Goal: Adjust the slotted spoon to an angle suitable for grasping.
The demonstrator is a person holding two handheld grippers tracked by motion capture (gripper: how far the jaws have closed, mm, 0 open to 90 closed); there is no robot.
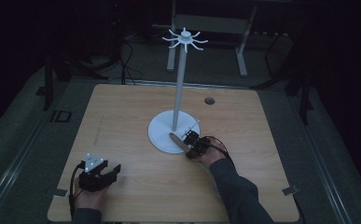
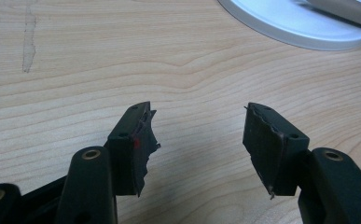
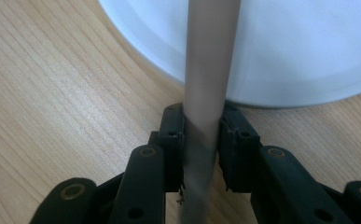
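Note:
A white stand (image 1: pixel 179 88) with a round base (image 1: pixel 160 136) and a ring of hooks on top stands mid-table. My right gripper (image 1: pixel 190 141) is at the base's near right edge, shut on a long grey-beige bar (image 1: pixel 174 138) that reaches over the base. In the right gripper view the bar (image 3: pixel 208 70) runs straight up between the pads, which press on it from both sides (image 3: pixel 201 114), with the white base (image 3: pixel 290 51) behind. At the table's near left my left gripper (image 1: pixel 115 169) rests open and empty; its jaws (image 2: pixel 199 112) stand wide over bare wood.
The wooden table (image 1: pixel 122 116) has a small round hole (image 1: pixel 209 100) at the back right. The stand's base (image 2: pixel 281 25) and the bar (image 2: pixel 346 9) lie beyond the left gripper. A metal frame (image 1: pixel 206 28) stands on the dark floor behind the table.

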